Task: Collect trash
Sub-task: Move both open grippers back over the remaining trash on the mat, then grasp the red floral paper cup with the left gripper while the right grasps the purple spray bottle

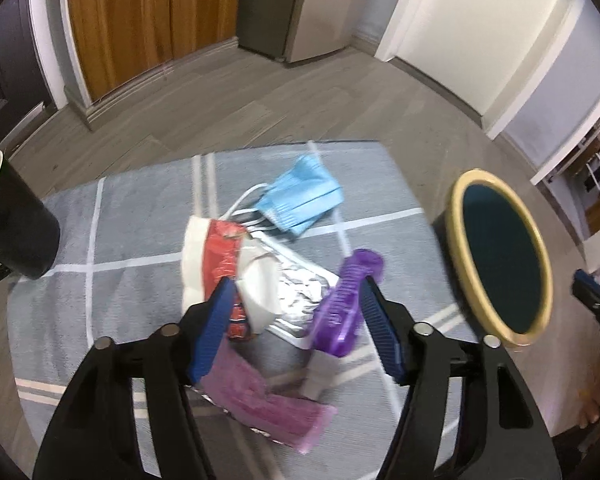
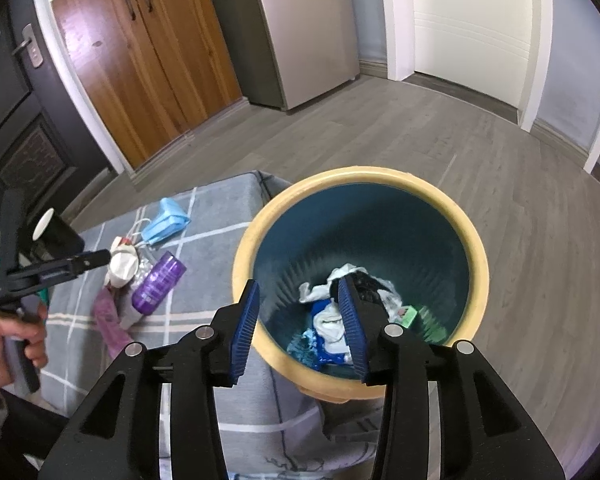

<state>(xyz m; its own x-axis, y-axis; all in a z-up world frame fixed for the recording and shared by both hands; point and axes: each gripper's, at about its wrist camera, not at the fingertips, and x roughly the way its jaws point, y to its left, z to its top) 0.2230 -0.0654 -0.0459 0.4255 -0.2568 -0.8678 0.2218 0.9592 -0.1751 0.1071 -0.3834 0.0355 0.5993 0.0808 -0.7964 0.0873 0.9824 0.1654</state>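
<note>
A trash pile lies on a grey checked cloth [image 1: 140, 232]: a blue face mask [image 1: 300, 196], a red and white wrapper [image 1: 216, 256], crumpled foil [image 1: 300, 292], a purple bottle [image 1: 344, 300] and a pink mask [image 1: 268, 412]. My left gripper [image 1: 296, 296] is open, its jaws either side of the wrapper, foil and bottle. My right gripper [image 2: 300, 300] is open and empty over the mouth of the yellow-rimmed bin [image 2: 476, 248], which holds several scraps [image 2: 332, 320]. The bin [image 1: 460, 208] stands right of the pile. The pile also shows in the right wrist view, with the bottle [image 2: 160, 280] nearest.
A black cup [image 1: 8, 224] stands at the cloth's left edge. Grey wood floor [image 2: 380, 136] lies beyond, with a wooden cabinet [image 2: 140, 60], a grey fridge [image 2: 300, 28] and a white door [image 2: 472, 16] at the back.
</note>
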